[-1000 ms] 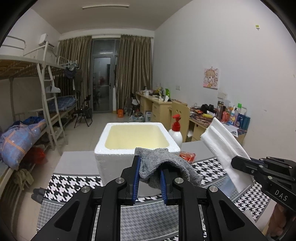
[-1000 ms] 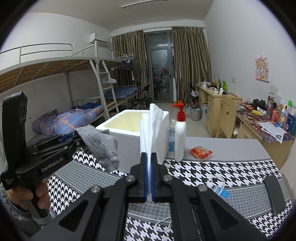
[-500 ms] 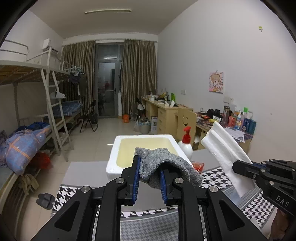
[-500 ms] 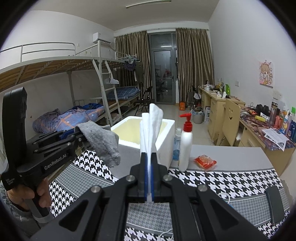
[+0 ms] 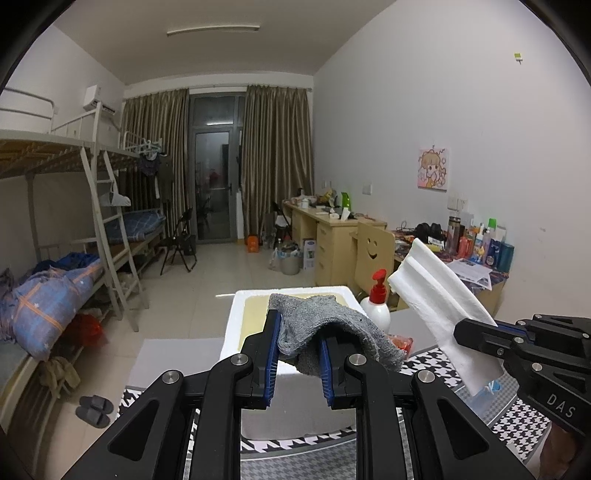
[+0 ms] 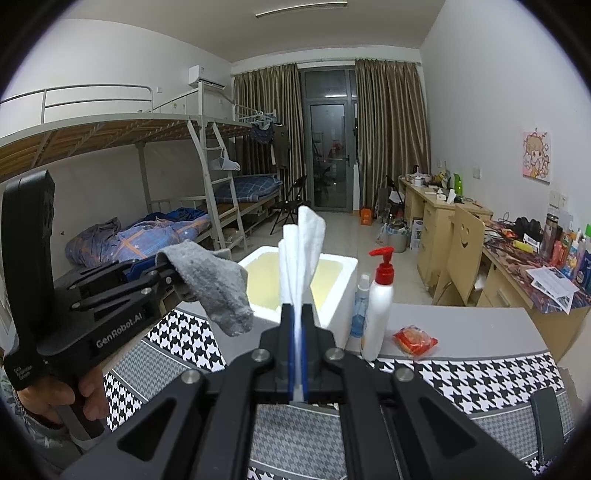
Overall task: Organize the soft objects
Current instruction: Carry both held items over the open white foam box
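Left wrist: tongs (image 5: 297,345) level, sock-laden (image 5: 325,325).

Showing plain white walls (image 5: 406,122) and a pale tiled floor (image 5: 221,269). Hanging long brown curtains (image 5: 275,158) on both sides of a dark glass balcony door (image 5: 212,184) at the far end. Standing white metal bunk beds (image 6: 155,155) with a slanted ladder along the left wall, blue checked bedding (image 5: 48,295) lying on the lower bunk. Lining the right wall with light wooden desks (image 6: 436,214) and a smiley-cut wooden chair (image 5: 373,251). Glowing faintly from a ceiling tube light (image 5: 212,29).
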Demonstrator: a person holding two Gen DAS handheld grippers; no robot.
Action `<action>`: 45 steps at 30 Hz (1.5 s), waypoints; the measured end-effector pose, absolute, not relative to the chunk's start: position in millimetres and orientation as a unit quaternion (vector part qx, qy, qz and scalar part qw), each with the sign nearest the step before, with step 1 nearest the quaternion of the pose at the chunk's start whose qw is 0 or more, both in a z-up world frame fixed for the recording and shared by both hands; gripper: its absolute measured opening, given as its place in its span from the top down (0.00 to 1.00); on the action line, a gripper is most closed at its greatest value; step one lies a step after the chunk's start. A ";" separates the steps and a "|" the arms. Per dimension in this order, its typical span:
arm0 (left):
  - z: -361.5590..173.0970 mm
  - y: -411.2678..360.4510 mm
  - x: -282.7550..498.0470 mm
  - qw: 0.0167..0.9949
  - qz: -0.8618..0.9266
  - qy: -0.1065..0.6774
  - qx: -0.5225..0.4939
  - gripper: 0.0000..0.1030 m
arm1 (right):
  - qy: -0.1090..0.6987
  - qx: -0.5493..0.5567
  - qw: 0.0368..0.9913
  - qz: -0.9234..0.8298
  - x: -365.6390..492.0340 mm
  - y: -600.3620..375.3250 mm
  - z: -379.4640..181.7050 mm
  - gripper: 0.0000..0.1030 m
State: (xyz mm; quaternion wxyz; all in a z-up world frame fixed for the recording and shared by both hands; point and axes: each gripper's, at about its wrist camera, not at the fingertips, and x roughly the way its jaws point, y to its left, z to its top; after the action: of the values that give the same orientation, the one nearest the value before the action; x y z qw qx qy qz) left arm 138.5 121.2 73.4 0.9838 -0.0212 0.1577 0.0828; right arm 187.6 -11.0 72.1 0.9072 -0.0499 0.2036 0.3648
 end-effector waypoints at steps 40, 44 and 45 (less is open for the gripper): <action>77.8 152.5 199.2 0.978 0.099 0.182 -0.025 0.80 | 0.214 -0.056 0.909 0.352 225.3 20.0 83.4 0.95; 75.1 154.2 207.0 0.977 0.097 0.189 -0.026 0.80 | 0.217 -0.055 0.910 0.349 228.5 21.3 82.6 0.95; 74.6 154.0 209.9 0.977 0.097 0.191 -0.025 0.80 | 0.220 -0.054 0.909 0.350 230.5 21.3 82.2 0.95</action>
State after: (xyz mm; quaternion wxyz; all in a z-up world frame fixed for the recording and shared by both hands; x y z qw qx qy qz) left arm 209.9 154.0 74.6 0.9766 -0.0246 0.1906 0.0965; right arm 230.5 21.3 82.2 0.9090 -0.0545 0.2195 0.3500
